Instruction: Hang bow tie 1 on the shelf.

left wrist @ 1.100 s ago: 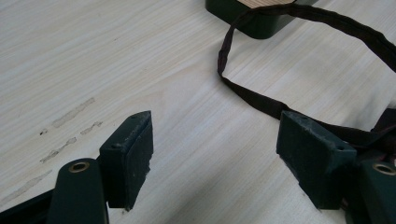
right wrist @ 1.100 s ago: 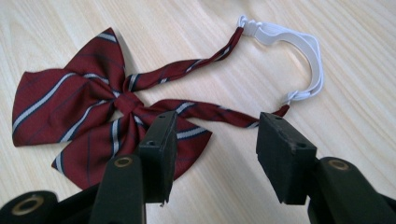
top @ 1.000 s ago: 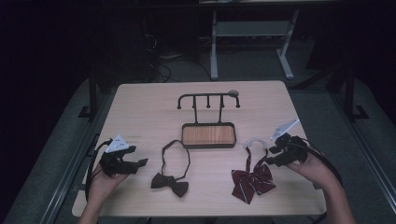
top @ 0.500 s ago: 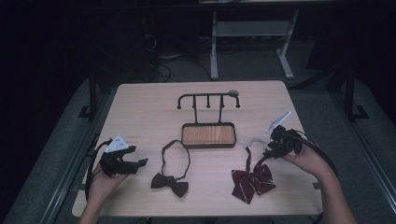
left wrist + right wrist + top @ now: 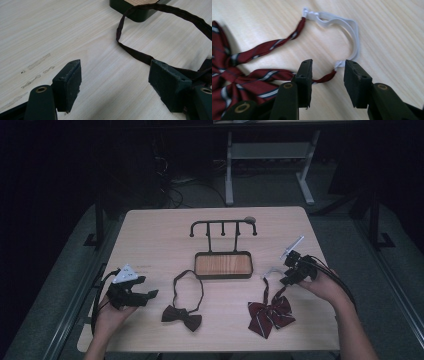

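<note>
Lit table amid dark surroundings; close views bright, slightly soft.

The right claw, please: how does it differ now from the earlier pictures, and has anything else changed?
The right claw has moved in and down toward the red striped bow tie's strap, and its jaws have just been closing; the strap end lies between them, not yet pinched. The left claw, the dark bow tie, the red striped bow tie and the hook stand stayed as they were.

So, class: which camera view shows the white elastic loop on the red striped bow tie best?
The right gripper view: the white elastic loop lies close up, joined to both red straps. In the high view it is a tiny pale curve beside the right gripper.
</note>
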A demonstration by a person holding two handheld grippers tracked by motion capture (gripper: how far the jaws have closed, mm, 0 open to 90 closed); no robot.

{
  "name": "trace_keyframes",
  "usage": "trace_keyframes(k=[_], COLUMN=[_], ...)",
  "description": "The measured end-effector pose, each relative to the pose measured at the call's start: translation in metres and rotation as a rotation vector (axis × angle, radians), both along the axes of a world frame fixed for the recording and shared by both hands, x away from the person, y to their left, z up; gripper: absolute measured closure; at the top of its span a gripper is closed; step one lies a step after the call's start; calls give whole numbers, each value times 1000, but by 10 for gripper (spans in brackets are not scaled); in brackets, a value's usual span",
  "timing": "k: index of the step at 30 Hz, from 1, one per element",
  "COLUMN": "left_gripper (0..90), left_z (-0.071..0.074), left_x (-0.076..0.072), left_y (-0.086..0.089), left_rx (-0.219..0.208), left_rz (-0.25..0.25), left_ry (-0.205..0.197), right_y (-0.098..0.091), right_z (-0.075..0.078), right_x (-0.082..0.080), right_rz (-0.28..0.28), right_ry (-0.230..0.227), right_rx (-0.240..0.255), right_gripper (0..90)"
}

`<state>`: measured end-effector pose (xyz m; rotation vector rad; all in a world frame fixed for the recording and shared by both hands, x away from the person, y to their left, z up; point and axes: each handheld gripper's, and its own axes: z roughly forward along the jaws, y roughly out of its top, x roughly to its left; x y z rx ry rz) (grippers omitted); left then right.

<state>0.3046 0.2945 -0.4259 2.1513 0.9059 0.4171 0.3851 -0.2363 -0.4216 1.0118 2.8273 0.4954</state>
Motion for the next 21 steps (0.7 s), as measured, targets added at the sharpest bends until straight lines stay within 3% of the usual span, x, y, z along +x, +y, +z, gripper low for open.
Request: trace_keyframes(k=[12,21], left_gripper=[266,266], left_z=[0,1], left_x=[0,0], left_y=[-2,-1], left_rx=[9,4], left_rz=[-5,-5], left_ry=[3,-2], right_y=[1,1], right_z=[-10,-11], right_x=[6,9], right_rz=[-39,-65], right_ry=[23,34], right_rx=[-66,-71], right_gripper=[636,659])
